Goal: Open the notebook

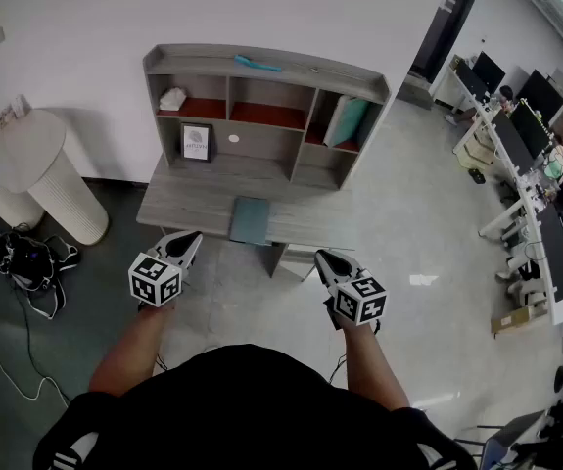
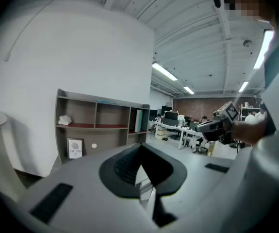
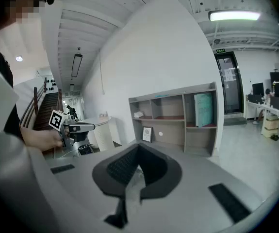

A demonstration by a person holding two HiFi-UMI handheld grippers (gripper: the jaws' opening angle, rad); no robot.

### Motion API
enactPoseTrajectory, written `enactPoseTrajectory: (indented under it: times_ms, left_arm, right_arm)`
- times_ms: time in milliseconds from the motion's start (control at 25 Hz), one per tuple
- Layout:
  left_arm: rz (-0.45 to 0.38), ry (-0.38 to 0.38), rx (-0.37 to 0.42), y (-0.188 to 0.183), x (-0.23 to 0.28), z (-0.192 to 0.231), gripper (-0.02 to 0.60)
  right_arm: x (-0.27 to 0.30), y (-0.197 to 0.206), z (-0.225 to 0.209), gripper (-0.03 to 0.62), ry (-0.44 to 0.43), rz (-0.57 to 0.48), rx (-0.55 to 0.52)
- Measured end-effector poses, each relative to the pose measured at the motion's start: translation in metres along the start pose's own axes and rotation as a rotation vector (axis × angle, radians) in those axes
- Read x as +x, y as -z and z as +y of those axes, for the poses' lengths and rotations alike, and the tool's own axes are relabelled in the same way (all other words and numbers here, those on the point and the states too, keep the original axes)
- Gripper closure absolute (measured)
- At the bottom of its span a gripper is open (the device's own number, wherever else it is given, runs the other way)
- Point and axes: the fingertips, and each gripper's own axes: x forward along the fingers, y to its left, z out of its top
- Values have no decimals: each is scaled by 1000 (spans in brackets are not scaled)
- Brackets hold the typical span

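Head view: you are holding left gripper [image 1: 190,239] and right gripper [image 1: 322,258] pressed together, empty, below the notebook [image 1: 252,220]; be spreading one while nearing its cover.

The notebook [image 1: 252,220] is a slim, grey-teal rectangle with a plain cover. It is closed and lies flat on the bench [image 1: 183,204], near the bench's 6 o'clock edge and about mid-width. Its long sides run from 12 to 6 o'clock.

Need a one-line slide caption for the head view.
Person faces the desk with the teal notebook on it, left gripper and right gripper shut and empty.
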Motion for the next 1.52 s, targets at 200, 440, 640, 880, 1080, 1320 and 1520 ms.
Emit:
enactPoseTrajectory:
  times_ms: [200, 440, 640, 880, 1080, 1320, 1520]
  left_arm:
    - [10, -5, -4, 5, 9, -17, 572]
    - [36, -35, -22, 17, 14, -34, 572]
    - [88, -55, -27, 36, 15, -38, 572]
    - [129, -57, -26, 47, 29, -30, 572]
    - [153, -29, -51, 65, 56, -16, 572]
    - [164, 26, -53, 68, 94, 7, 572]
    - [173, 55, -50, 65, 121, 45, 572]
  right_arm:
    - [-16, 9, -15, 592, -1, 6, -9]
    - [-35, 26, -40, 592, -4, 23, 32]
    - [-35, 39, -46, 592, -26, 36, 45]
    - [-16, 56, -43, 592, -52, 72, 78]
    - [10, 70, -33, 592, -71, 117, 92]
    - [34, 65, -54, 592, -12, 161, 107]
    - [64, 48, -65, 592, 24, 157, 115]
